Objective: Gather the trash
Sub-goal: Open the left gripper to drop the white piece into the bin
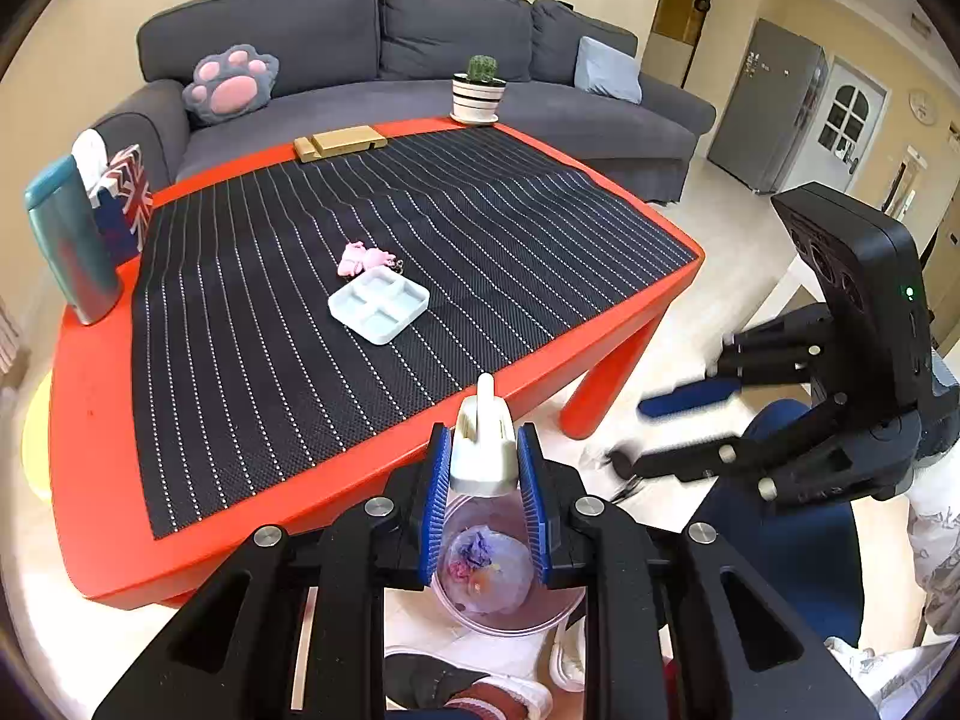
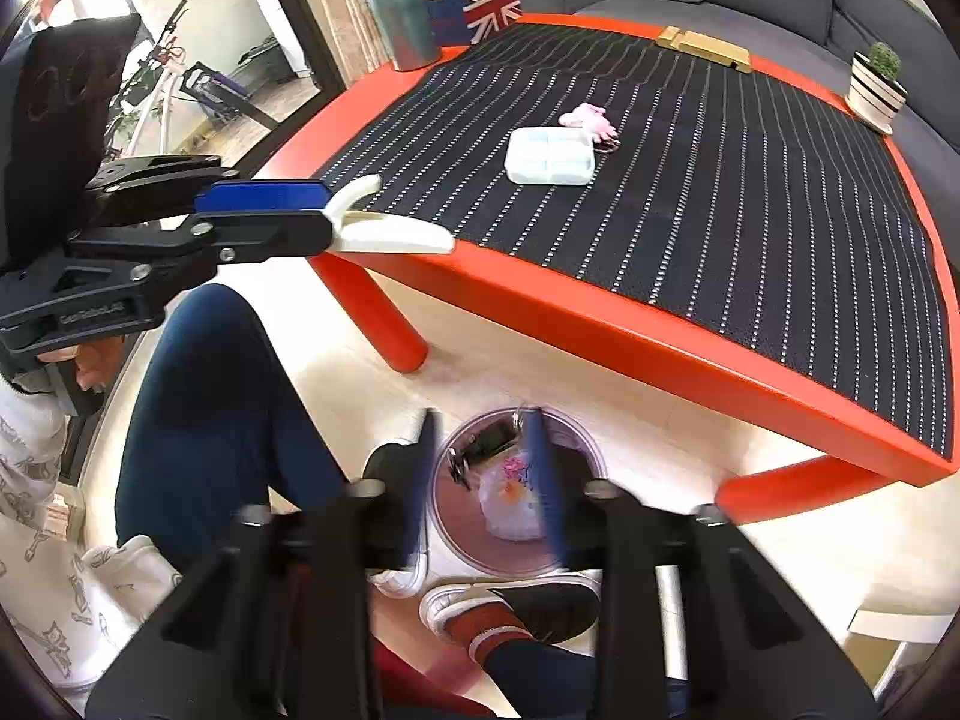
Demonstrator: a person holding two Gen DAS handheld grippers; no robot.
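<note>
1. While the left gripper [image 1: 483, 468] is pinching a white plastic piece [image 1: 485, 450] between its blue pads, it is hovering above the trash bin [image 2: 591, 456] on the floor, beside the person's shoes
2. Judging by this, the drop-off step is under way; the next move is calling for lining the piece up over the bin's mouth, then parting the jaws
3. Nearby, the right gripper [image 2: 483, 480] is hanging over the same bin, jaws apart, holding nothing
4. Only the right wrist view is showing dark scraps and a crumpled bag inside the bin
5. Farther off, a white tray [image 1: 379, 305] and a pink toy [image 1: 360, 258] are lying on the red table [image 1: 90, 420]
</note>
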